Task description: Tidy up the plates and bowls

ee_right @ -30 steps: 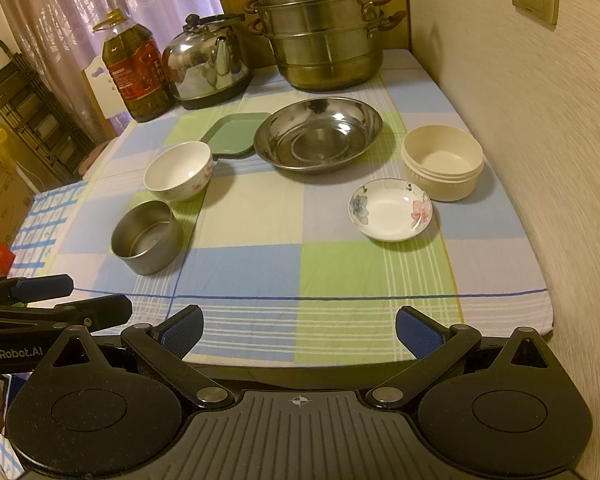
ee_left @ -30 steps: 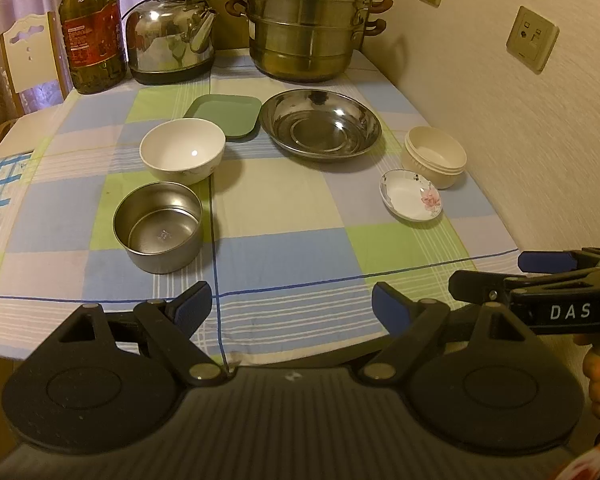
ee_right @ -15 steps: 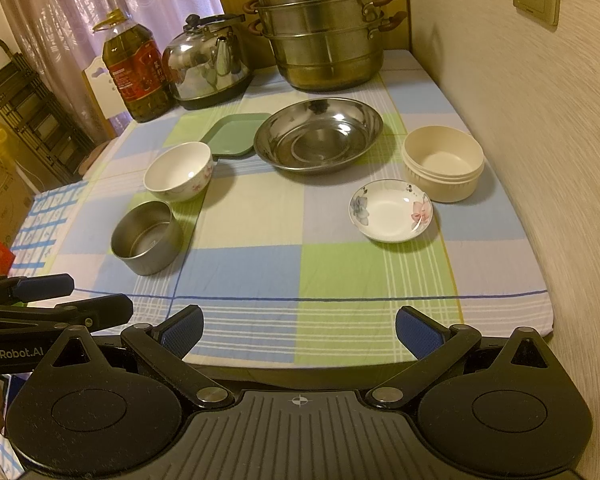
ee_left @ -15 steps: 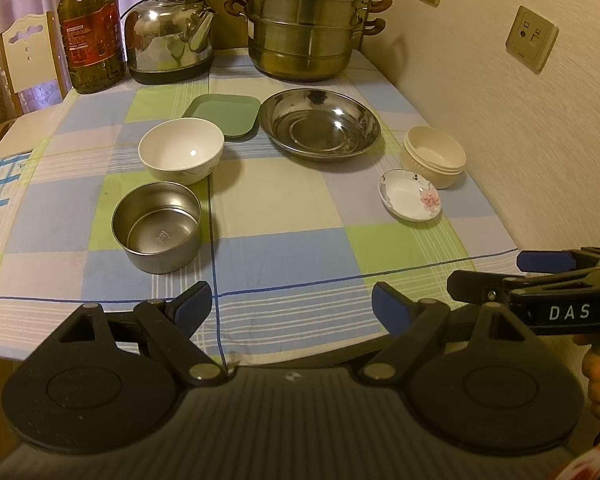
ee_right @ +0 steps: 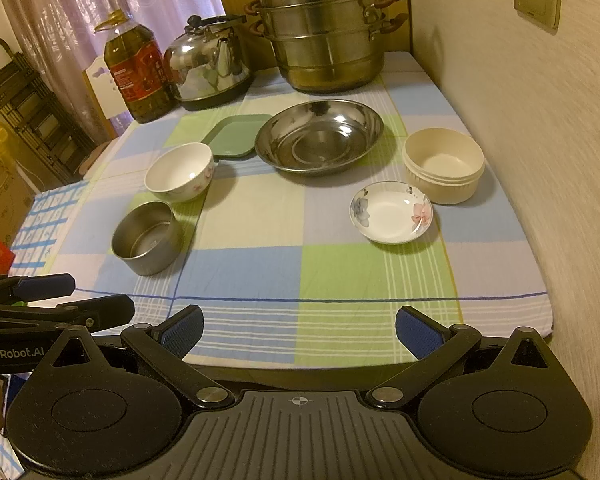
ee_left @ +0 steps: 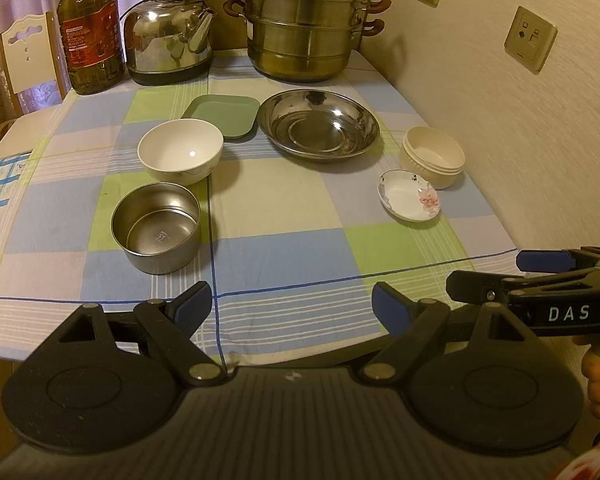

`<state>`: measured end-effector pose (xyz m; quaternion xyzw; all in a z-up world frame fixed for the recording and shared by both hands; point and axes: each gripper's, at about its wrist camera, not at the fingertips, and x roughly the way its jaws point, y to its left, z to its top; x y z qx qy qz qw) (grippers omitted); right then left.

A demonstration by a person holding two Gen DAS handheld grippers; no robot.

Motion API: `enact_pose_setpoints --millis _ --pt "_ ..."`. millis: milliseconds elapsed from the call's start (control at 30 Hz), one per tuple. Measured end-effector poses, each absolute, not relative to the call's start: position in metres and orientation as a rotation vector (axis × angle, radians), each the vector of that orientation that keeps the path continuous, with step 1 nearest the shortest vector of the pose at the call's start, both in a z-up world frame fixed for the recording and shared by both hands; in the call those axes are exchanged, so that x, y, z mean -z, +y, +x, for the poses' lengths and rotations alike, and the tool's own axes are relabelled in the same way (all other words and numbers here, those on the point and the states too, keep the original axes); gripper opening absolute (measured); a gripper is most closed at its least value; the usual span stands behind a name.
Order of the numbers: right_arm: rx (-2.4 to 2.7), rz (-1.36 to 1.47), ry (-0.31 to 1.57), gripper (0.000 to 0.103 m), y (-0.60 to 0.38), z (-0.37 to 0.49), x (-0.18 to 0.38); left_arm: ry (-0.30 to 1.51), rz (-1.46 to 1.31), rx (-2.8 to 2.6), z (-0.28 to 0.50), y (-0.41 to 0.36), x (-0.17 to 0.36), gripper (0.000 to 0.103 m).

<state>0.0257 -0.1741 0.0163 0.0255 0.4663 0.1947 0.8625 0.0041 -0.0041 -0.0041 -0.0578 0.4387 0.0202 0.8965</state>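
Note:
On the checked tablecloth stand a small steel bowl [ee_left: 157, 227] [ee_right: 147, 237] near left, a white ceramic bowl [ee_left: 180, 150] [ee_right: 179, 171] behind it, a green square plate [ee_left: 222, 115] [ee_right: 233, 136], a wide steel dish [ee_left: 318, 124] [ee_right: 319, 135], a cream bowl [ee_left: 433, 156] [ee_right: 443, 164] by the wall and a small flowered saucer [ee_left: 409, 196] [ee_right: 391, 212]. My left gripper [ee_left: 291, 307] and right gripper [ee_right: 299, 330] both hang open over the table's near edge, holding nothing. Each shows at the other view's side.
At the back stand an oil bottle [ee_left: 90, 36], a steel kettle [ee_left: 169, 49] and a stacked steamer pot [ee_left: 303, 24]. A wall with sockets [ee_left: 530, 44] runs along the right. A white chair [ee_left: 24, 56] and a folded rack [ee_right: 24, 108] are at the left.
Almost nothing: both views have shifted very slightly, and no dish has moved. Both grippers stay open.

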Motion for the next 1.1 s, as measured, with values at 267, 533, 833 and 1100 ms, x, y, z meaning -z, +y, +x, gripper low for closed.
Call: enact_pose_setpoints --millis 267,533,833,1100 --pt "-0.408 0.053 0.977 0.102 -0.1736 0.0258 -0.0167 0.909 -0.121 -0.042 0.0046 -0.0051 0.0032 0.086" --pt "-0.409 0.051 0.976 0.102 -0.174 0.0246 -0.0152 0.91 -0.122 -0.042 0.0046 -0.005 0.003 0.086" --pt "-0.415 0.048 0.978 0.102 -0.1674 0.0271 -0.0143 0.911 -0.126 -0.044 0.0041 -0.004 0.0016 0.086" --pt "-0.416 0.048 0.977 0.102 -0.17 0.0257 -0.0161 0.911 -0.127 -0.043 0.0039 -0.0033 0.0018 0.086"
